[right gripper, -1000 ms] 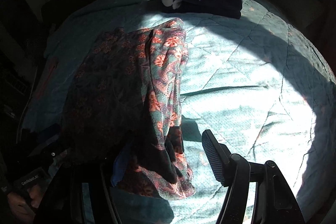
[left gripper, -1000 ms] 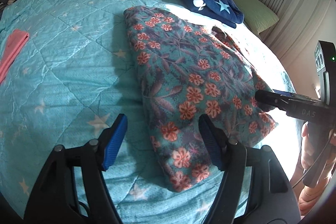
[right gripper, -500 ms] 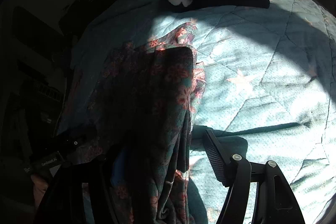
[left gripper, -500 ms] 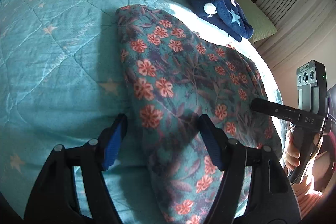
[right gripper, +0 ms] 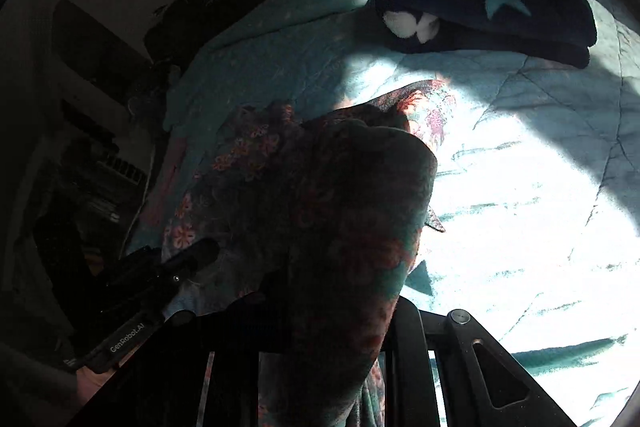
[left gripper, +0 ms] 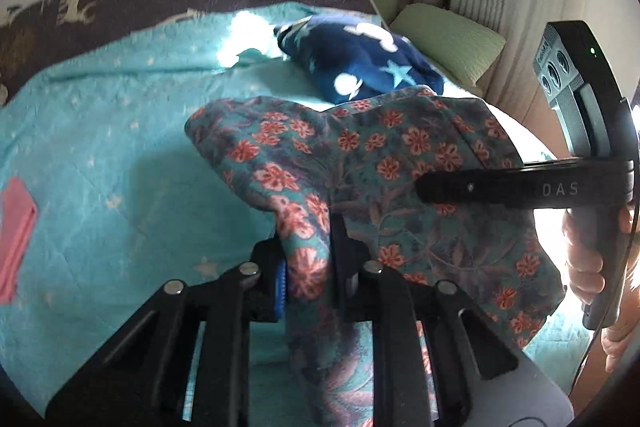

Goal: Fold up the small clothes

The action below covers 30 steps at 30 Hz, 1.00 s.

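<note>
A teal floral garment point(left gripper: 384, 163) with orange flowers is lifted off the turquoise quilt point(left gripper: 100, 155). My left gripper point(left gripper: 308, 267) is shut on its near edge, and cloth hangs down between the fingers. In the left wrist view my right gripper point(left gripper: 424, 187) reaches in from the right, its tip against the cloth. In the right wrist view the garment point(right gripper: 340, 211) drapes dark over my right gripper point(right gripper: 336, 307), whose jaws stand close together on the cloth. The left gripper point(right gripper: 192, 259) shows at lower left there.
A folded navy fleece with stars point(left gripper: 360, 63) lies at the far side of the bed. A pink cloth point(left gripper: 16, 231) lies at the left edge. Green pillows point(left gripper: 448, 43) and curtains are at the right. Bright sunlight falls on the quilt point(right gripper: 520, 207).
Both grippers went from open to shut on the floral garment. The garment has risen off the quilt and now hangs between them.
</note>
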Each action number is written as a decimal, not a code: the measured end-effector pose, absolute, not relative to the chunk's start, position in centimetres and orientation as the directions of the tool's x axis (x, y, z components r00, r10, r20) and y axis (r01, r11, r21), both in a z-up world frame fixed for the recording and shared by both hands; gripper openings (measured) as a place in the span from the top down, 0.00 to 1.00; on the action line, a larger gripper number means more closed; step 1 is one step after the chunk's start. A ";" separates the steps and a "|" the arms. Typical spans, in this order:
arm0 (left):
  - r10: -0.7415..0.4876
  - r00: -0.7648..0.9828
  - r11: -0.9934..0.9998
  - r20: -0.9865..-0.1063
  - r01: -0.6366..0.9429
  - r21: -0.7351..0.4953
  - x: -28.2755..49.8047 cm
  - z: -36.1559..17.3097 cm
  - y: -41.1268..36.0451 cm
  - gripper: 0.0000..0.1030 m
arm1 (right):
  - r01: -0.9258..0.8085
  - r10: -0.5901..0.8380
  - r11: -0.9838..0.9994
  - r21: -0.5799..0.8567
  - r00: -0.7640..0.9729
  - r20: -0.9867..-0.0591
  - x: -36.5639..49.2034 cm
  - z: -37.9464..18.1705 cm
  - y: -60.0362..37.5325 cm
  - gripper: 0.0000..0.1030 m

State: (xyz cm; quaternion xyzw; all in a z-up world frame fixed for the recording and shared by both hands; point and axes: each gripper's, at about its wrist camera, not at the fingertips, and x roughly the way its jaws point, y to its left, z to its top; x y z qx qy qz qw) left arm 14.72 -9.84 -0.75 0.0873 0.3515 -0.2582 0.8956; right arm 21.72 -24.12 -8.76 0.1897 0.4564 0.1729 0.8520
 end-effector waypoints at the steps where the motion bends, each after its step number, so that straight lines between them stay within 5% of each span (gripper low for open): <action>1: -0.412 0.634 0.846 -0.655 0.533 -0.016 14.2 0.4 -10.0 0.81 | -0.136 0.451 0.878 0.460 0.556 -0.698 20.9 -7.4 -23.9 0.82; 12: -0.485 0.776 0.811 -0.403 0.571 0.124 18.6 15.8 -16.5 0.80 | -0.155 0.276 0.948 0.276 0.835 -0.477 20.6 10.4 -27.5 0.82; 18: -0.473 0.815 0.816 -0.334 0.549 0.184 27.0 18.4 -22.2 0.78 | -0.063 0.158 0.971 0.231 0.893 -0.421 27.3 16.2 -32.1 0.81; 24: -0.373 0.793 0.854 -0.482 0.496 0.155 38.3 10.9 -27.0 0.66 | 0.038 0.105 0.961 0.274 0.866 -0.488 38.0 12.1 -36.9 0.79; 28: -0.144 0.703 0.859 -0.696 0.437 0.265 44.7 -0.4 -29.6 0.63 | 0.217 -0.003 0.950 0.223 0.723 -0.691 46.0 2.4 -39.7 0.70; 30: -0.161 0.765 0.873 -0.624 0.405 0.271 44.1 -2.2 -29.0 0.60 | 0.324 -0.105 0.937 0.127 0.612 -0.784 48.4 -3.0 -40.7 0.68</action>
